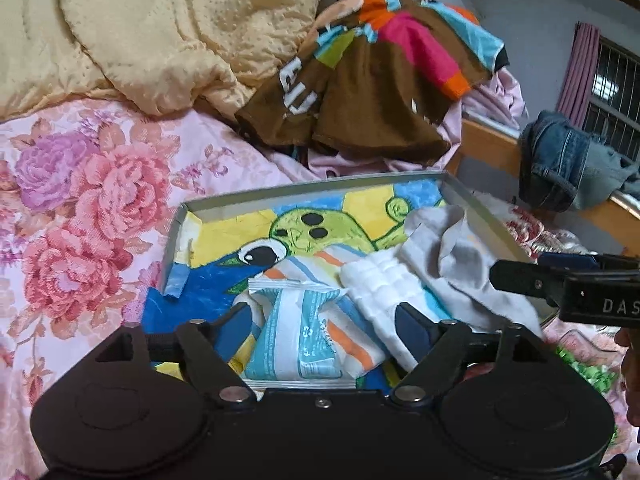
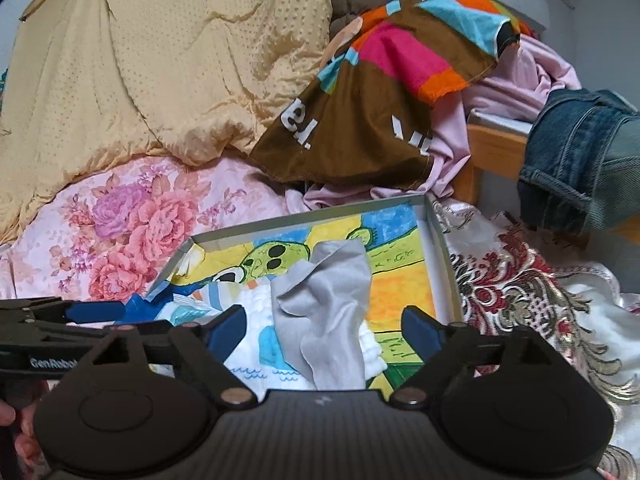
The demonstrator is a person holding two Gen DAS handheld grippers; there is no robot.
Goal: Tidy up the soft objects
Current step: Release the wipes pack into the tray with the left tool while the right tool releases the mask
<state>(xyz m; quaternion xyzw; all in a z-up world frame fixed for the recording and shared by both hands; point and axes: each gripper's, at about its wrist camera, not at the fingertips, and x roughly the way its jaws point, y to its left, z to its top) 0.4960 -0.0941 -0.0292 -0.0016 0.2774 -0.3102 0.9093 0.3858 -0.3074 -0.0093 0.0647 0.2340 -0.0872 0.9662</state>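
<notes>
From my left wrist camera, my left gripper [image 1: 324, 322] stands wide open at the bottom centre, its blue pads either side of a crinkled wipes packet [image 1: 298, 334] without clamping it. The packet lies in a shallow grey box [image 1: 176, 236] lined with a cartoon turtle picture, beside a white padded cloth [image 1: 378, 284] and a grey cloth [image 1: 460, 256] towards the right. My right gripper [image 1: 520, 276] reaches in from the right edge over the box rim; I cannot tell its opening here. The yellow quilt [image 1: 160, 28] fills the upper left, a brown patchwork cloth [image 1: 368, 92] the upper centre, jeans [image 1: 560, 160] the right. From my right wrist camera, my right gripper [image 2: 324, 330] is wide open and empty, with the grey cloth [image 2: 324, 308] rumpled between its pads in the frame's centre. My left gripper [image 2: 96, 312] enters at the lower left. The floral bedsheet [image 2: 132, 224] lies left of the box [image 2: 440, 240].
</notes>
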